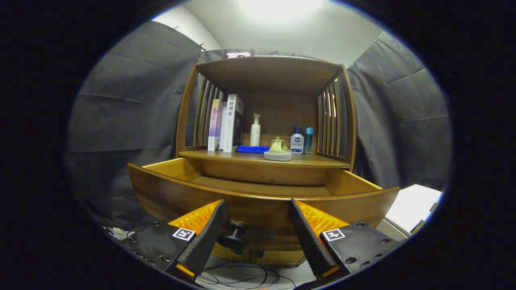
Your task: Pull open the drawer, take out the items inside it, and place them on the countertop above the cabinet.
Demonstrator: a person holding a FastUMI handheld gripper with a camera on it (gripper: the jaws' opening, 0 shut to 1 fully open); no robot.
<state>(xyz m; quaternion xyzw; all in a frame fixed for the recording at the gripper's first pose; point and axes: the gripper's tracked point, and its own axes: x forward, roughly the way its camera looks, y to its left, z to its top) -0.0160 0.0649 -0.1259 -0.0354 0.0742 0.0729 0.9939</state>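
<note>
- Drawer (258,203) pulled out of cabinet; its knob (235,237) sits between the fingers, nearer one finger (205,237).
- Gripper (258,225) spread wide, gripping nothing.

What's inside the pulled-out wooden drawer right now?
The wooden drawer is open. Only its bare back panel and side walls show; its tall front hides the floor, so contents cannot be confirmed. The tool is open, straddling the dark round knob.
</note>
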